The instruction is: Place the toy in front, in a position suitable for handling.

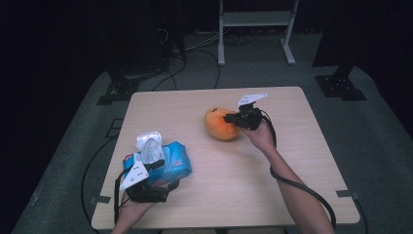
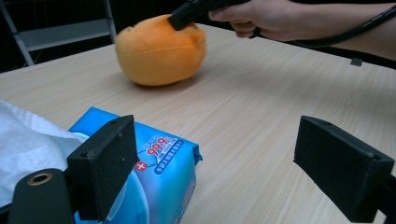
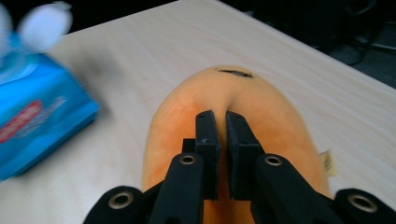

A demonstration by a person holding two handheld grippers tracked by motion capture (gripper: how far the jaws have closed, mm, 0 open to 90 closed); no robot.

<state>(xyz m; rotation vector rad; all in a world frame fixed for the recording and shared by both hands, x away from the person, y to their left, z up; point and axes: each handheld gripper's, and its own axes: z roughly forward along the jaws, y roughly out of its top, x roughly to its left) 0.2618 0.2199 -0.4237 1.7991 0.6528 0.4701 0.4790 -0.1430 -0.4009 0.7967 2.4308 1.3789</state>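
An orange plush toy (image 1: pixel 220 124) lies on the wooden table (image 1: pixel 292 156) a little behind its middle. My right gripper (image 1: pixel 233 118) comes at the toy from the right and is shut on it. In the right gripper view the two jaws stand almost together (image 3: pixel 220 119), pinching a ridge of the orange plush (image 3: pixel 275 112). A blue pack of wet wipes (image 1: pixel 173 161) with a white wipe sticking up lies at the front left. My left gripper (image 1: pixel 153 168) rests at the pack's near end, open. One jaw stands over the pack (image 2: pixel 163 163), the other over bare wood.
A white metal frame (image 1: pixel 255 22) stands on the floor behind the table, with cables beside it. Black stand bases (image 1: pixel 117 90) sit at the table's far corners. The table's right half and front middle are bare wood.
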